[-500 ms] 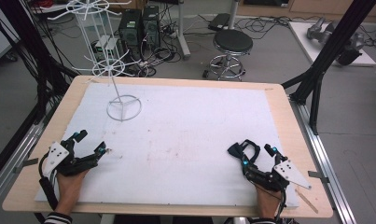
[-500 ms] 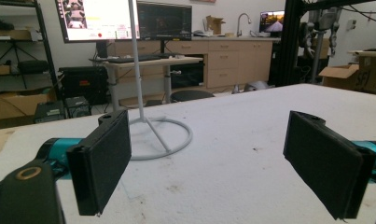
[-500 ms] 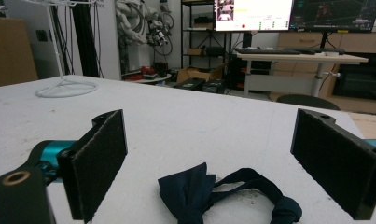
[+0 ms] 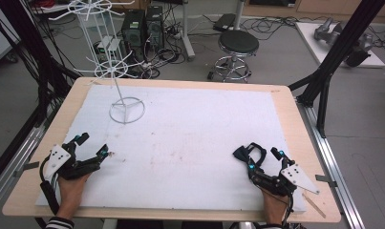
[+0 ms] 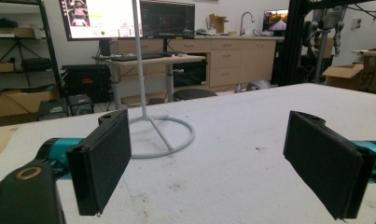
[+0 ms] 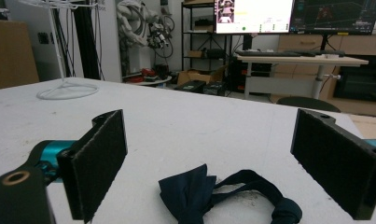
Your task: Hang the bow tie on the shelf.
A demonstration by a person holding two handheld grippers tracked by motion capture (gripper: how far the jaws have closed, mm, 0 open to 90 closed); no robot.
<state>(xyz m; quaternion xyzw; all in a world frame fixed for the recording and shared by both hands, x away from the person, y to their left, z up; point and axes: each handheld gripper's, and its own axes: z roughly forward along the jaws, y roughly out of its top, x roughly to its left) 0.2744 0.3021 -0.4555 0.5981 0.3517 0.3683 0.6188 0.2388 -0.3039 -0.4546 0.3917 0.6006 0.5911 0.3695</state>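
A dark navy bow tie [image 4: 246,152] lies flat on the white sheet near the front right. In the right gripper view the bow tie [image 6: 209,191] rests on the sheet low between the two jaws, touching neither. My right gripper [image 4: 265,160] is open just behind and right of it; its jaws [image 6: 212,149] stand wide apart. My left gripper [image 4: 93,145] is open at the front left with nothing between its jaws [image 5: 209,163]. A white wire display stand [image 4: 126,107] rises at the back left, its ring base [image 5: 169,137] ahead of the left gripper.
The white sheet [image 4: 195,129] covers most of the wooden table [image 4: 295,119]. A thin wooden stick [image 4: 317,203] lies by the front right corner. Black frame posts [image 4: 333,52] flank the table. A stool [image 4: 238,45] and computer towers [image 4: 143,26] stand on the floor beyond.
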